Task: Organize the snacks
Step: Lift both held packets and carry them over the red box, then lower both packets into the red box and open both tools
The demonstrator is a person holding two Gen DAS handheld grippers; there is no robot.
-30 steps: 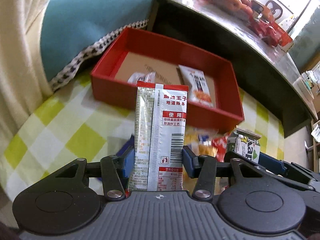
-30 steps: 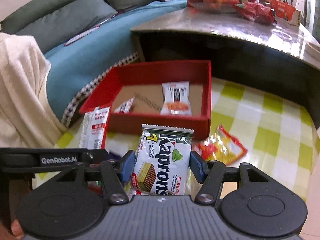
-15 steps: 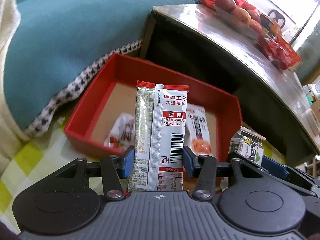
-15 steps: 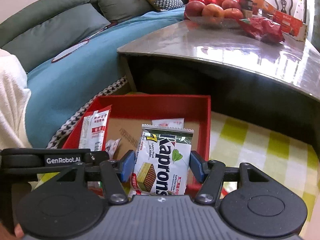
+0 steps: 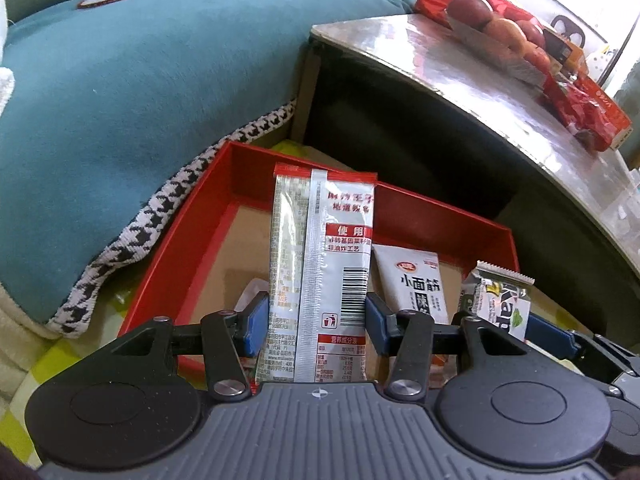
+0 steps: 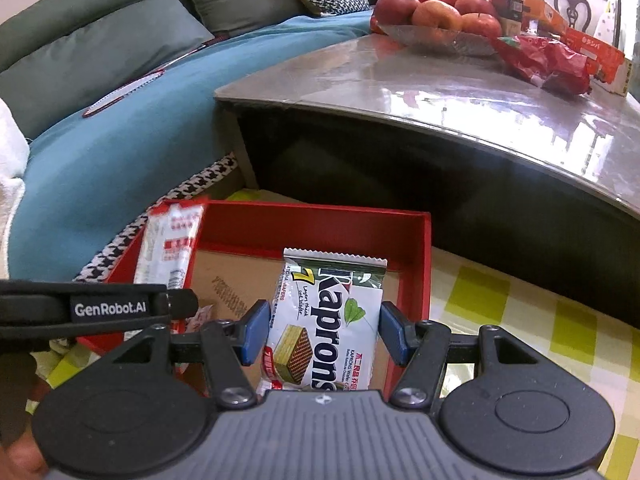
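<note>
Left gripper [image 5: 316, 320]: blue pads clamp a silver packet [image 5: 320, 272], a long glossy foil strip with a centre seam, barcode and red top edge.
Packet axis: lengthwise straight out from the tongs, red end farthest, over the box [image 5: 192, 240].
Right gripper [image 6: 322, 330]: blue pads pinch a wafer pack [image 6: 328, 320], a white-and-green crinkly pillow bag with a serrated top seal.
Wafer axis: long side runs away from the tongs, serrated end farthest, print reading sideways, above the box's right half.
Box: red, shallow, rectangular, with a brown cardboard floor; it sits ahead of and under both tongs on yellow-checked cloth [image 6: 520, 320].
Left view only: a white pouch [image 5: 416, 280] lying flat in the box, just right of the packet.
Right view only: the left tool's black arm, and apples [image 6: 436, 12] in a dish on a glossy grey table [image 6: 440, 88].
</note>
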